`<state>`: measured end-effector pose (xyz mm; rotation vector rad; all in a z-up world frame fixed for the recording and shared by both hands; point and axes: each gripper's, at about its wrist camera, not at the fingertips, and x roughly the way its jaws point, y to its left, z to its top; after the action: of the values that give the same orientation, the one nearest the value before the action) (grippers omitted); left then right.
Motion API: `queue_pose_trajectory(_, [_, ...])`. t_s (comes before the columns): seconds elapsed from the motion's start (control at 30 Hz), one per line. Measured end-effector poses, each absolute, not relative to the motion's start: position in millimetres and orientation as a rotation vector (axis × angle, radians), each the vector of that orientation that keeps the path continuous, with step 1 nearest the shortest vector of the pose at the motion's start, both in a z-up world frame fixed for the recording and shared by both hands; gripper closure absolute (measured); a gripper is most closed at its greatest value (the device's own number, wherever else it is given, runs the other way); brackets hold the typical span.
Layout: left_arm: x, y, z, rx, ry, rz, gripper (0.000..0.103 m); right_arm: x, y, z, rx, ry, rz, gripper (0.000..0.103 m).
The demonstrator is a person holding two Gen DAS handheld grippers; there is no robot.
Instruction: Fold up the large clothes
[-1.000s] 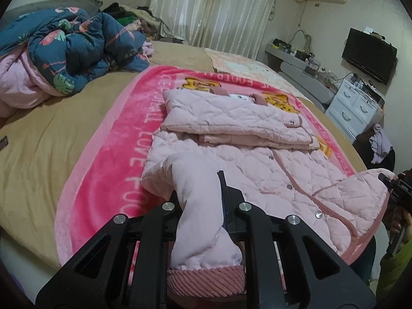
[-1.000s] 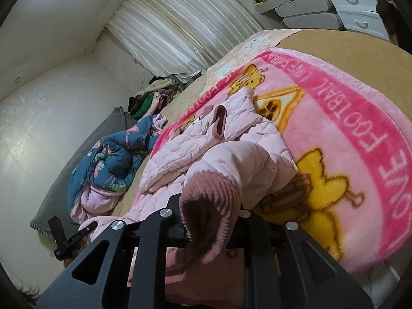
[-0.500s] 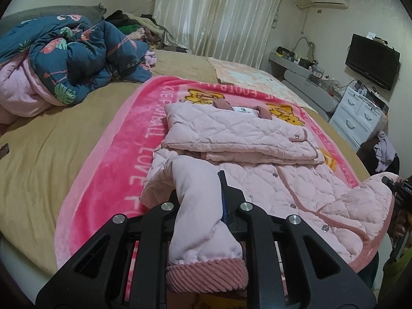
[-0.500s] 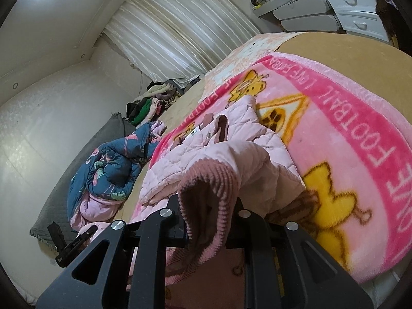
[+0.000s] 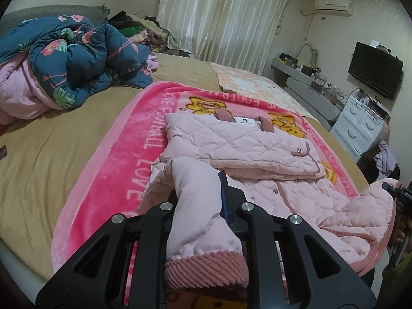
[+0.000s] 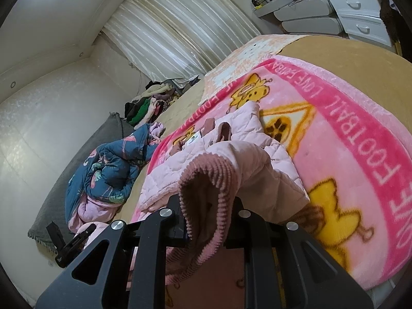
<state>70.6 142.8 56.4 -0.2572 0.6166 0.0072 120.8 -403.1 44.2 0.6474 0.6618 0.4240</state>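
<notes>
Both claws, left [image 5: 203,206] and right [image 6: 206,206], pinch the pink quilted jacket's [image 5: 231,141] ribbed cuffs.

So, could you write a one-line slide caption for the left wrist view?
Left hand-held gripper shut on a pink quilted jacket sleeve, over a pink cartoon blanket on the bed.

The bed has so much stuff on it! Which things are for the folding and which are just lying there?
For the folding:
pink jacket
left hand-held gripper, shut on a sleeve
right hand-held gripper, shut on a cuff

Just lying there:
pink blanket
blue quilt
clothes pile
television
</notes>
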Motion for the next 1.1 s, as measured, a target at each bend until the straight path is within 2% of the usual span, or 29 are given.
queue_pose_trajectory(0.57, [106.4,152.5,86.4,-0.263,0.592,0.030,0.091,168.4,-392.4,90.0,0.633,0.629,0.418,0.087])
queue_pose_trajectory(0.9, [134.5,155.0,83.5,-0.242,0.621,0.052,0.090,198.5,-389.0,91.4,0.667,0.673,0.406,0.086])
queue_pose_trajectory(1.07, [149.0,154.7,79.7,-0.233,0.640,0.059,0.090,208.4,-389.3,88.0,0.687,0.701,0.411,0.082])
queue_pose_trajectory(1.1, [151.9,155.5,78.6,-0.233,0.645,0.060,0.090,210.8,-389.7,86.7,0.698,0.707,0.414,0.079])
